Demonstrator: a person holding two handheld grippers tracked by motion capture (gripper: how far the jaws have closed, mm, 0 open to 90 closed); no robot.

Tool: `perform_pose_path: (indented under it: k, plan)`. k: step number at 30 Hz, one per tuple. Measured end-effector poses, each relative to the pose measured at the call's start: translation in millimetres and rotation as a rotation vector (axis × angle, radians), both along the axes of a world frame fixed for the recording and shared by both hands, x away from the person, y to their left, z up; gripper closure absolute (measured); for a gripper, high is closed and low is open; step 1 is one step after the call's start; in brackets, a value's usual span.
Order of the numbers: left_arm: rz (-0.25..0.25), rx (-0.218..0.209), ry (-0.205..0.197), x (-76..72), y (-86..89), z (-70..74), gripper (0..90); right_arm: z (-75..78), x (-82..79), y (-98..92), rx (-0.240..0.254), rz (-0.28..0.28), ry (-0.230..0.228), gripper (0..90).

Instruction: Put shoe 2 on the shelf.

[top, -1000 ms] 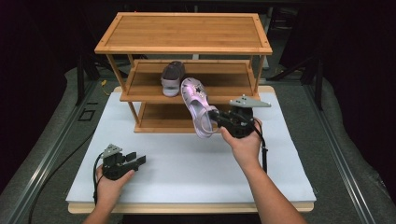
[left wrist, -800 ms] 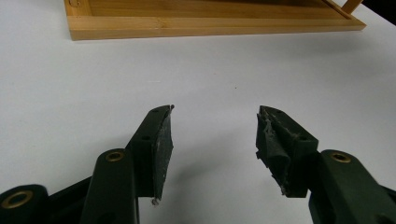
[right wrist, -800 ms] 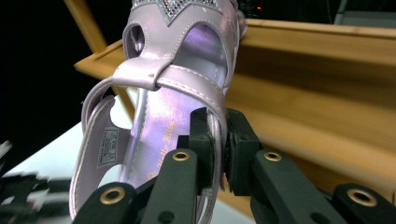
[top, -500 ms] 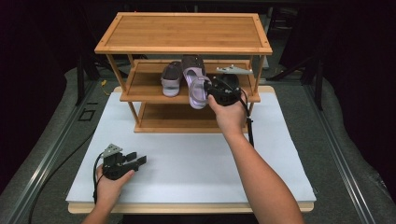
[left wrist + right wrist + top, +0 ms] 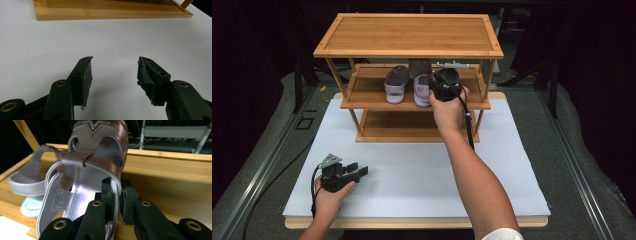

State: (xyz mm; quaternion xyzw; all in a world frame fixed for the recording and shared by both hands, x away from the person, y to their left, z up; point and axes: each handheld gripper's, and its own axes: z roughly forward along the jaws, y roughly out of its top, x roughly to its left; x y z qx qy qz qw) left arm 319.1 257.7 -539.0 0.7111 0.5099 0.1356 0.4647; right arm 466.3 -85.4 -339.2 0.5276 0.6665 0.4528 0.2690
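White tabletop (image 5: 422, 175), one three-tier bamboo rack (image 5: 409, 35). Two lilac sandals on middle shelf (image 5: 472, 102): one parked (image 5: 396, 84), second sandal (image 5: 82, 185) beside it with right gripper (image 5: 120, 195) clamped on its side edge. Insole label (image 5: 58, 200) unreadable. Right arm stretched out to shelf. Left gripper (image 5: 114, 75) rests low on tabletop near front edge, jaws wide, empty.
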Motion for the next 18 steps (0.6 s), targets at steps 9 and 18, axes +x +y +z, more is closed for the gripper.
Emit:
perform_pose_path:
  k: [9, 18]
  plan:
    - [-0.001, -0.002, 0.0, 0.3, -0.9, -0.6, 45.1, -11.0, 18.0, -3.9, -0.019, -0.064, 0.04, 82.9]
    - [-0.002, -0.003, 0.006, 1.2, -1.8, -1.4, 45.1, -17.1, 27.9, -4.3, 0.02, -0.069, 0.069, 82.7]
